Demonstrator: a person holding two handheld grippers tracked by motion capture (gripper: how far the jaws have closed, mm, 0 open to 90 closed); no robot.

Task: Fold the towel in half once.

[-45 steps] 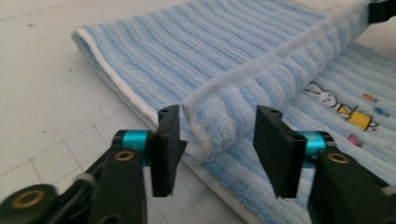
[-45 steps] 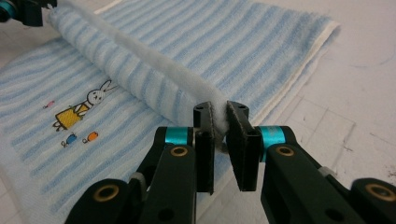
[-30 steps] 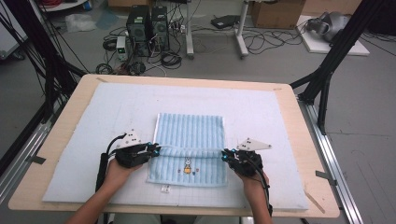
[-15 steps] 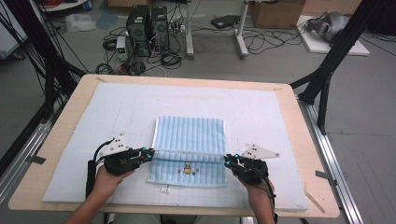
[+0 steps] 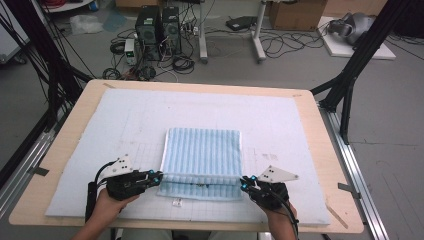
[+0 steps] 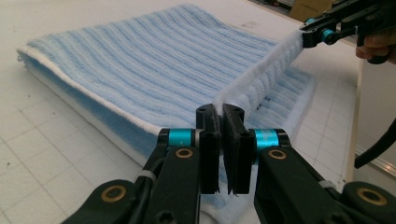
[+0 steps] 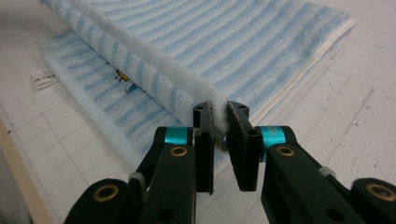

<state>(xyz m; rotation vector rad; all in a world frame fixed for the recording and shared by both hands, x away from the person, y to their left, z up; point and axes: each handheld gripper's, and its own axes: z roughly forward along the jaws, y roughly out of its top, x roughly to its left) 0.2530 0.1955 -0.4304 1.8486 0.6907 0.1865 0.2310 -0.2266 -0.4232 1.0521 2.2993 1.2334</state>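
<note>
Lifting towel (image 5: 202, 152) edge nearer | both tools clamped | fold seemingly wider

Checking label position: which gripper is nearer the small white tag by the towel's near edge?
Left. The left gripper sits just left of the small white tag; the right gripper is farther right.

Wooden table (image 5: 65, 150), white mat (image 5: 125, 120), towel (image 5: 202, 150)
</note>
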